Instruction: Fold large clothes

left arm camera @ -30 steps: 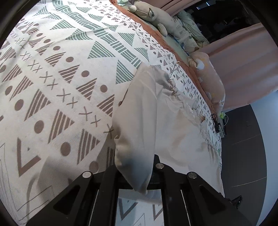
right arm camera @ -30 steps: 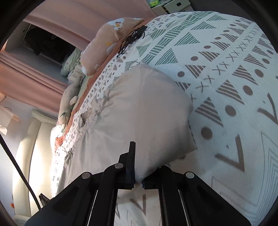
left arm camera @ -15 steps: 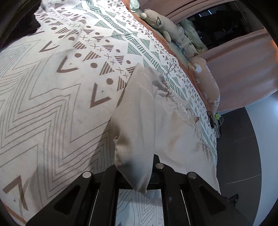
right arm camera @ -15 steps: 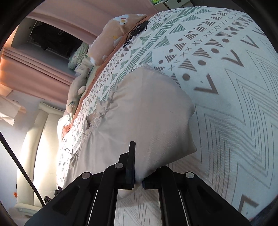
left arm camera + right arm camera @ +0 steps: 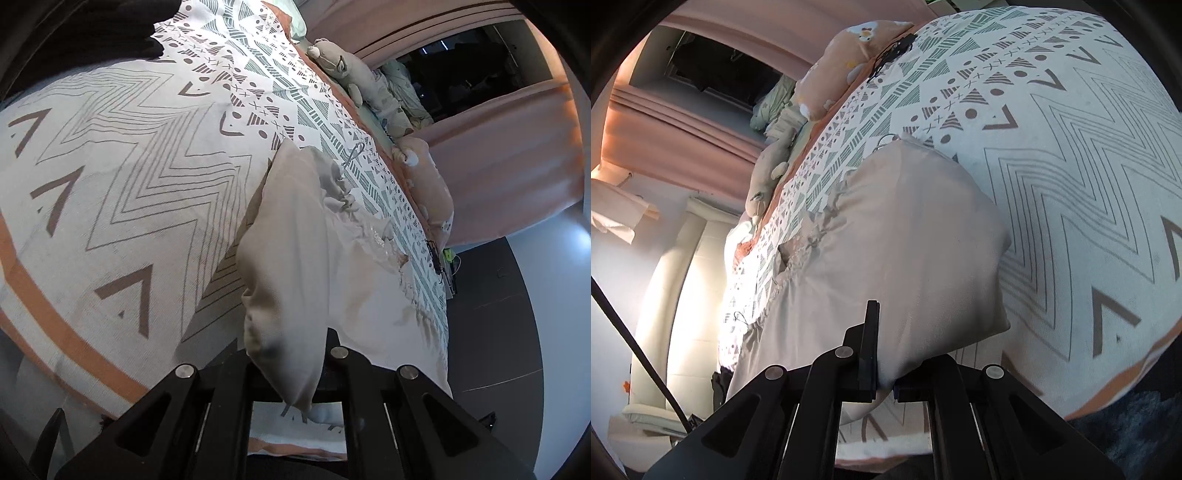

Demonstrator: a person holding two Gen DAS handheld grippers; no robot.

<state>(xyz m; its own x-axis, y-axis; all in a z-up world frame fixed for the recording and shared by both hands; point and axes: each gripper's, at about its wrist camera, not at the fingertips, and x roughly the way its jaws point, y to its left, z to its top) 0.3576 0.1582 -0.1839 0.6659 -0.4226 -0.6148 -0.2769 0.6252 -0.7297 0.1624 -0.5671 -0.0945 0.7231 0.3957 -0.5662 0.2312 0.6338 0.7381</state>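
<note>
A large beige garment (image 5: 314, 258) with a gathered waist lies across a patterned bedspread (image 5: 129, 177). My left gripper (image 5: 295, 373) is shut on one near corner of the garment and holds it lifted off the bed. My right gripper (image 5: 884, 384) is shut on the other near corner of the garment (image 5: 894, 240), also lifted. The cloth stretches away from both grippers toward the far side of the bed, where its far edge rests on the bedspread (image 5: 1089, 166).
Plush toys (image 5: 343, 70) and an orange pillow (image 5: 428, 188) line the far edge of the bed by pink curtains (image 5: 509, 162). A dark floor (image 5: 491, 332) lies beyond the bed. The bedspread's orange border (image 5: 1137, 373) marks its near edge.
Both grippers have pulled back and up with the garment's corners. More of the bedspread's zigzag zone and orange border now shows, and the garment is drawn toward the near edge.
</note>
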